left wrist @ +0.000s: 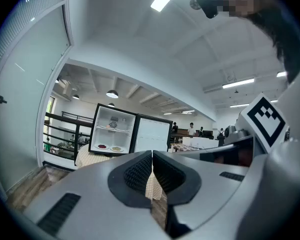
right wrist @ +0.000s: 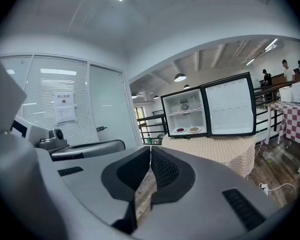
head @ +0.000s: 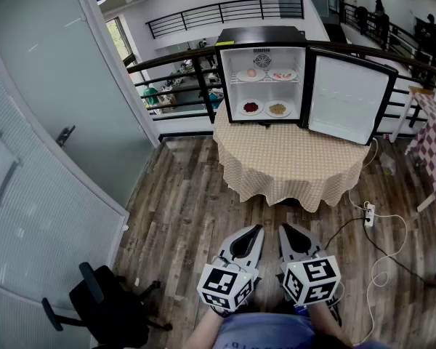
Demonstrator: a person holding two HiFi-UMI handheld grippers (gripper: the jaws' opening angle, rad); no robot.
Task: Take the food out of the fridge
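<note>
A small black fridge (head: 261, 75) stands open on a table with a checked cloth (head: 291, 158), its door (head: 347, 97) swung to the right. Two plates of food sit on its upper shelf (head: 265, 74) and two on its floor (head: 264, 109). The fridge (left wrist: 112, 129) also shows far ahead in the left gripper view, and the fridge (right wrist: 184, 113) in the right gripper view. My left gripper (head: 260, 229) and right gripper (head: 282, 229) hang side by side low over the wooden floor, well short of the table. Both are shut with nothing between the jaws.
A glass partition wall with a door handle (head: 64, 134) runs along the left. A black office chair (head: 105, 311) stands at the lower left. A power strip and white cable (head: 370, 217) lie on the floor right of the table. A black railing (head: 174, 78) runs behind the fridge.
</note>
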